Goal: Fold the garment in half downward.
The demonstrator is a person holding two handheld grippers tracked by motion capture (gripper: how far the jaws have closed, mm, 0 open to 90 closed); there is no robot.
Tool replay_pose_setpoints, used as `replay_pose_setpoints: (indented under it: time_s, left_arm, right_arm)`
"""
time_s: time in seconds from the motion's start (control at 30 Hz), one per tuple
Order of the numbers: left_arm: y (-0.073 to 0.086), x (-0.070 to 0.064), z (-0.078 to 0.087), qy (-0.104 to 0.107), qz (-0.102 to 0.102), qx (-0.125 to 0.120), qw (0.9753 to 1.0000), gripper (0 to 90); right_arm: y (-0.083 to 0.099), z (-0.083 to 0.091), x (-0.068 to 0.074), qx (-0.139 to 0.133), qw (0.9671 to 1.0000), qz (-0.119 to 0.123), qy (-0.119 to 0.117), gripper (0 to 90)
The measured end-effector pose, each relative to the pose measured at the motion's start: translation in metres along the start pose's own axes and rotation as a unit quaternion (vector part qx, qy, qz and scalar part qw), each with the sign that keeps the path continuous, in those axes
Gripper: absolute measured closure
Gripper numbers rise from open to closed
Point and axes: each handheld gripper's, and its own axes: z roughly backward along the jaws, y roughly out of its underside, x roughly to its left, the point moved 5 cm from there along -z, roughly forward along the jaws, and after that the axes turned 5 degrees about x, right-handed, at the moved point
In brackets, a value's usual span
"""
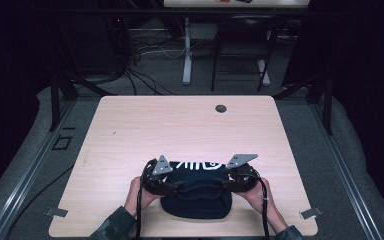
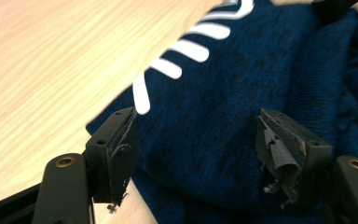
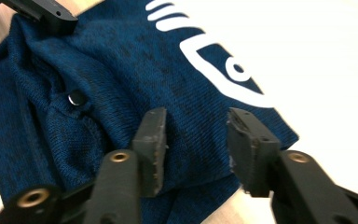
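Light wood table (image 1: 130, 135) on grey floor. Dark round grommet (image 1: 221, 108) set near the table's far edge. Beyond the table: white desk leg (image 1: 187, 50), black cables (image 1: 140, 75).

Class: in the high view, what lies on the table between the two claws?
The folded dark blue garment with white print lies between the left claw and right claw, as the high view shows.
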Motion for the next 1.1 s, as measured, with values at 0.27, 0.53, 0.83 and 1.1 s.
replay_pose_setpoints:
  time_s: [0.27, 0.53, 0.83, 1.1]
  left_arm:
    - [0.010, -0.008, -0.004, -0.008, -0.016, 0.019, 0.9997, 25.0]
    - [0.015, -0.011, -0.007, -0.007, -0.025, 0.031, 0.9992, 18.6]
    - [0.019, -0.014, -0.009, -0.012, -0.020, 0.034, 0.9991, 17.2]
    - [0.021, -0.015, -0.010, -0.013, -0.014, 0.036, 0.9992, 16.8]
  right_arm:
    - [0.008, -0.010, 0.009, 0.017, 0.9997, 0.019, -0.002, 38.6]
    - [0.015, -0.018, 0.013, 0.044, 0.9985, 0.032, 0.002, 23.0]
    - [0.017, -0.025, 0.012, 0.044, 0.9974, 0.053, 0.021, 15.9]
    - [0.016, -0.028, 0.008, 0.047, 0.9963, 0.064, 0.032, 13.1]
